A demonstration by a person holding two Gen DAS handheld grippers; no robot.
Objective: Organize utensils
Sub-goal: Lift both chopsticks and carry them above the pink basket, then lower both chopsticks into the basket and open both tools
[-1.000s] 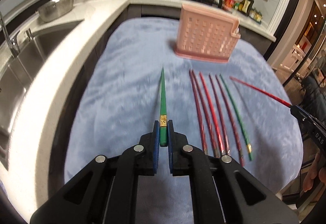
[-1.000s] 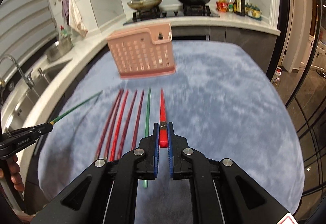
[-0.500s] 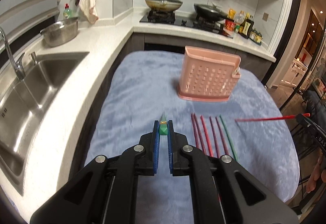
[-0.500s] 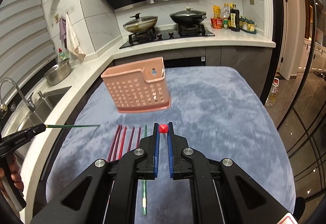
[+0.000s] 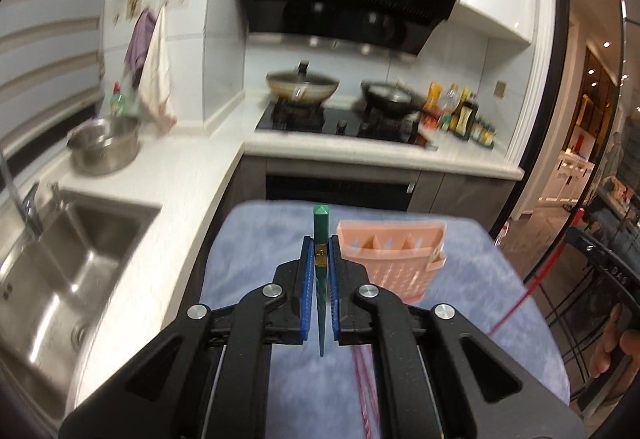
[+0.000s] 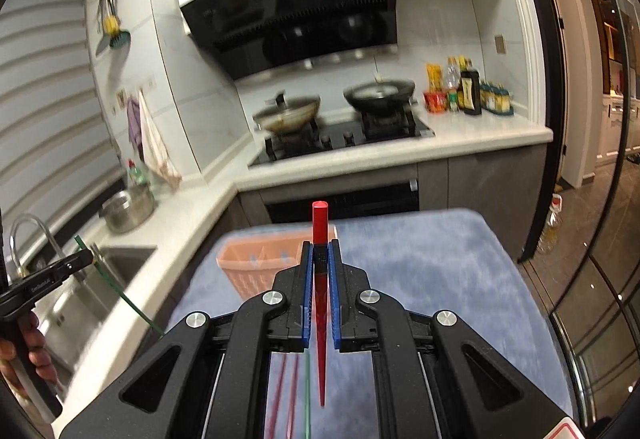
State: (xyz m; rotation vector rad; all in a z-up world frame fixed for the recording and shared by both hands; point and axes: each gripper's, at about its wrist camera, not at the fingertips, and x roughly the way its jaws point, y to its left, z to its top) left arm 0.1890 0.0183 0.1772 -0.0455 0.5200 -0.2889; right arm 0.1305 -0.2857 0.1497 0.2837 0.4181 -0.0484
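Observation:
My left gripper (image 5: 321,251) is shut on a green chopstick (image 5: 321,223), held upright with its thick end up and its tip pointing down. My right gripper (image 6: 320,255) is shut on a red chopstick (image 6: 319,223), also tip down. The pink slotted utensil basket (image 5: 394,263) stands on the blue cloth (image 5: 260,235), just right of my left gripper; in the right wrist view the basket (image 6: 256,263) is to the left. Several more chopsticks (image 6: 286,391) lie on the cloth below. The other gripper's red chopstick (image 5: 532,287) and green chopstick (image 6: 116,287) also show.
A steel sink (image 5: 60,271) and a metal bowl (image 5: 105,149) are to the left. A stove with two pans (image 5: 344,95) and sauce bottles (image 5: 460,115) stand on the back counter. A doorway (image 6: 588,119) opens to the right.
Both grippers have risen and tilted up, turning their chopsticks from level to tip-down. The view now looks toward the stove and hood, and the basket sits lower and closer.

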